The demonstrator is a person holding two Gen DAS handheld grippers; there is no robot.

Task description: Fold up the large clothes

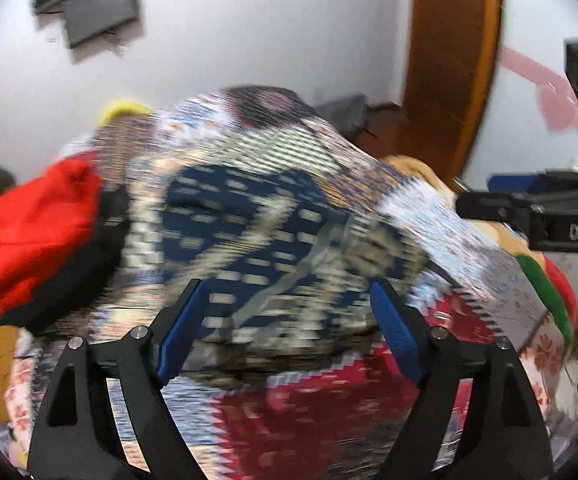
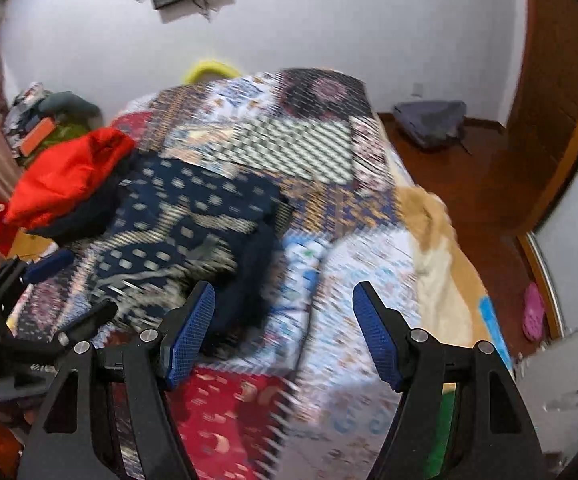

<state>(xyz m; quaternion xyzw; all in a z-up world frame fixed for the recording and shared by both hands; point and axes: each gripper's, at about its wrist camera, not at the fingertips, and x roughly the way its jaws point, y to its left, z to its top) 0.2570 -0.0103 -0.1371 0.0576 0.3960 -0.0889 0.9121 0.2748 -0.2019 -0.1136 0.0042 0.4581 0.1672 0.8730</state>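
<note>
Progress: navy garment with pale dash print and grey bands [image 2: 193, 224] lies bunched, not yet a neat fold, on patchwork-quilt bed [image 2: 289, 140], beside red cloth pile [image 2: 69, 176]. Left hand-held gripper [image 1: 285, 320] and right hand-held gripper [image 2: 285, 328] both spread, holding nothing; folding mostly left.

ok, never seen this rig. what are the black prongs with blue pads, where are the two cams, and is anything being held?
No robot arm here: a person carries a two-finger gripper in each hand, and each has a fisheye camera looking along its fingers.

The left wrist view shows the left gripper, jaws open, nothing between the blue pads. The right wrist view shows the right gripper, also open and empty. Each gripper also appears at the edge of the other's view.

Both look down on a bed with a patchwork quilt. On it lie a navy patterned garment, the one being folded, and a red garment to its left. Both pictures are motion-blurred.
</note>
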